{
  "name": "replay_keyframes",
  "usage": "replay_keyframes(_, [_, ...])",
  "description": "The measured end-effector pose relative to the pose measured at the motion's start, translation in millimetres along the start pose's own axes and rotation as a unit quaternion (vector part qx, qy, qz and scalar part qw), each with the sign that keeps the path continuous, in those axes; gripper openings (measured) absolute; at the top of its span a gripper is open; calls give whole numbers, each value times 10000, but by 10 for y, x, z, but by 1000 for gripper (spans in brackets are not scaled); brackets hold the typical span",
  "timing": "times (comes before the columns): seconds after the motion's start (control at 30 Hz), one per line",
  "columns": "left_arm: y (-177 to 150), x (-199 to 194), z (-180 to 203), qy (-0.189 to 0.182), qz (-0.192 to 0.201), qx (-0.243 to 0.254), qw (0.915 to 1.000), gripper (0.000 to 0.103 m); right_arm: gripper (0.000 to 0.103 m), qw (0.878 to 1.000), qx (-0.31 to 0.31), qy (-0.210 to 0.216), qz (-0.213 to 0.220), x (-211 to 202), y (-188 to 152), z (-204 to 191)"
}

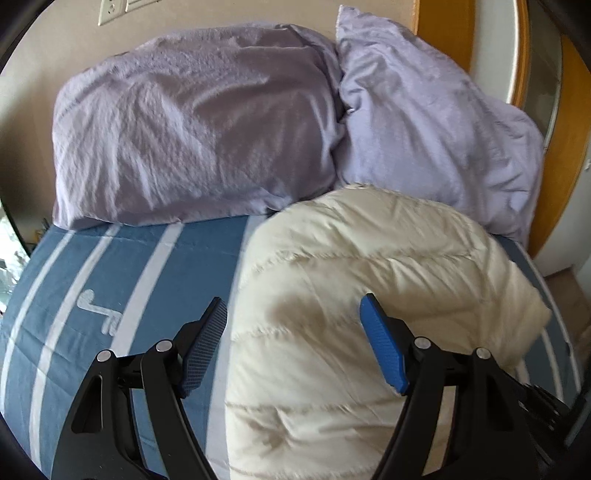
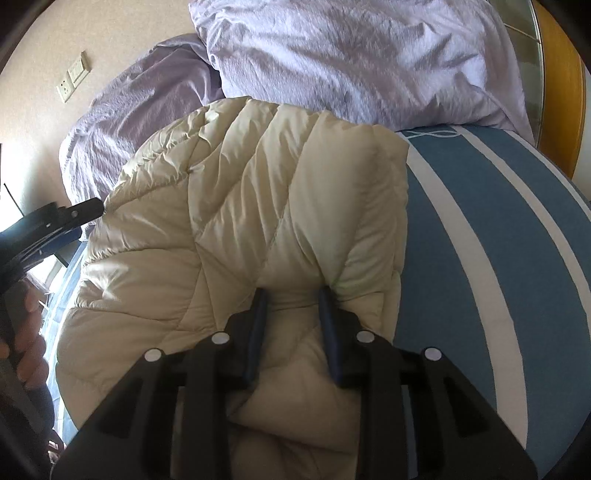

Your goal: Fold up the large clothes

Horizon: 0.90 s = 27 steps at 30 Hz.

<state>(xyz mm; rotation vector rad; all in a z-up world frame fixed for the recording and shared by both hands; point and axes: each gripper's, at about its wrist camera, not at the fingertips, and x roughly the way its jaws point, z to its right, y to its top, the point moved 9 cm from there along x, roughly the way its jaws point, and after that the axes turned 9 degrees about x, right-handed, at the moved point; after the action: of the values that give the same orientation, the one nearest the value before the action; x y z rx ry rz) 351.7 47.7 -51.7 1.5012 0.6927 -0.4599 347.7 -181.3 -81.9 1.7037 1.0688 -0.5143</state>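
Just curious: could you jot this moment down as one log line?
jacket: folded on bed | right hand-held gripper: pinching jacket | left hand-held gripper: open above it

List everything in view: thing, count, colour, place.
puffer jacket: one, cream, folded on the bed
pillows: two, lilac, against the wall at the bed's head
bedsheet: one, blue with white stripes, under the jacket
wall socket: one, white, above the pillows
left claw: black with blue pads, open above the jacket's edge
right claw: black, shut on the jacket
hand: one, gripping the left claw's handle
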Motion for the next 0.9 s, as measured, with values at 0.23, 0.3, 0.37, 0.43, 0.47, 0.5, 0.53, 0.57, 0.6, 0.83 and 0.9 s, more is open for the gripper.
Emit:
replay_keyframes(0.23, [-175, 301, 66, 193, -228, 132, 9995, 75, 29, 10000, 35, 59, 13, 18, -8, 15])
replay_keyframes(0.3, [-232, 363, 115, 219, -273, 227, 9991, 75, 29, 10000, 23, 50, 26, 9, -7, 17])
replay_keyframes(0.37, [-268, 405, 144, 265, -279, 330, 9987, 76, 30, 10000, -26, -5, 23, -21, 9, 1])
replay_keyframes(0.43, [-292, 431, 163, 296, -284, 426, 9982, 76, 34, 10000, -43, -52, 28, -65, 34, -20])
replay_keyframes(0.47, [-298, 434, 168, 302, -286, 450, 9981, 76, 40, 10000, -56, -47, 41, -101, 57, -47])
replay_keyframes(0.5, [-298, 435, 173, 305, -287, 460, 9981, 76, 42, 9999, -76, -45, 70, -141, 82, -77])
replay_keyframes(0.53, [-302, 435, 173, 306, -286, 470, 9980, 76, 46, 9999, -109, -44, 125, -186, 116, -116])
replay_keyframes(0.57, [-299, 431, 183, 303, -287, 473, 9980, 76, 49, 9998, -133, -29, 168, -214, 142, -142])
replay_keyframes(0.6, [-298, 428, 183, 299, -290, 476, 9980, 76, 50, 9995, -180, 8, 256, -264, 187, -199])
replay_keyframes(0.83, [-287, 406, 199, 315, -280, 526, 9977, 76, 51, 9981, -193, 63, 584, -356, 516, -454])
replay_keyframes(0.9, [-289, 403, 205, 315, -273, 555, 9976, 76, 51, 9976, -122, 105, 680, -355, 636, -551])
